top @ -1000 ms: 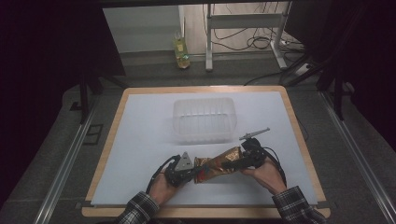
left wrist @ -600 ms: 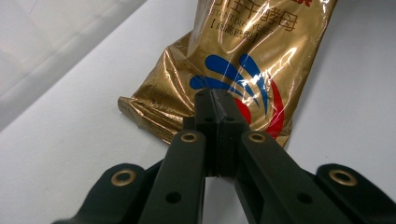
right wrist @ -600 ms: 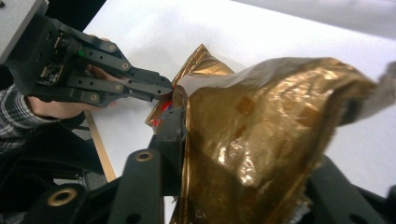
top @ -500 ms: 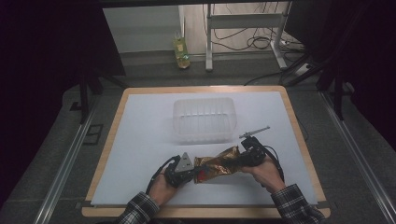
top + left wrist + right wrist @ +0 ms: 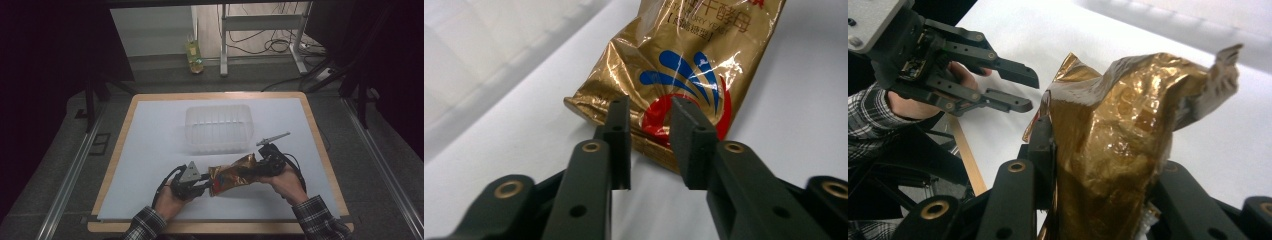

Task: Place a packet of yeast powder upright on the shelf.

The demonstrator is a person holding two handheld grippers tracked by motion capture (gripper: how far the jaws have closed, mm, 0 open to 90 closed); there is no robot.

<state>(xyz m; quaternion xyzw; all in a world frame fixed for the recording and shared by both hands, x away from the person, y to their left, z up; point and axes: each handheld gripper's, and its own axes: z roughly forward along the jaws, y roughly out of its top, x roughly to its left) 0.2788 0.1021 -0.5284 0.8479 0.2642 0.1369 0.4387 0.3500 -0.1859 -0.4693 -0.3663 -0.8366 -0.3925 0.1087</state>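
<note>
Two grippers meet at a gold foil bag [image 5: 231,178]: the right gripper [image 5: 256,171] clamps it, while the left gripper [image 5: 204,184], jaws now parted, has let go.

One gold foil pouch [image 5: 231,178] lies at six o'clock on the table, one in number. One clear plastic tub [image 5: 218,127] sits at the centre, toward twelve o'clock from the pouch. One small grey tool [image 5: 273,138] lies at three o'clock of the tub. Two grippers: the left gripper [image 5: 206,185] at seven o'clock, the right gripper [image 5: 248,174] at five o'clock. Two hands hold them. One yellow bottle [image 5: 194,56] stands on the floor beyond the table, at twelve o'clock
</note>
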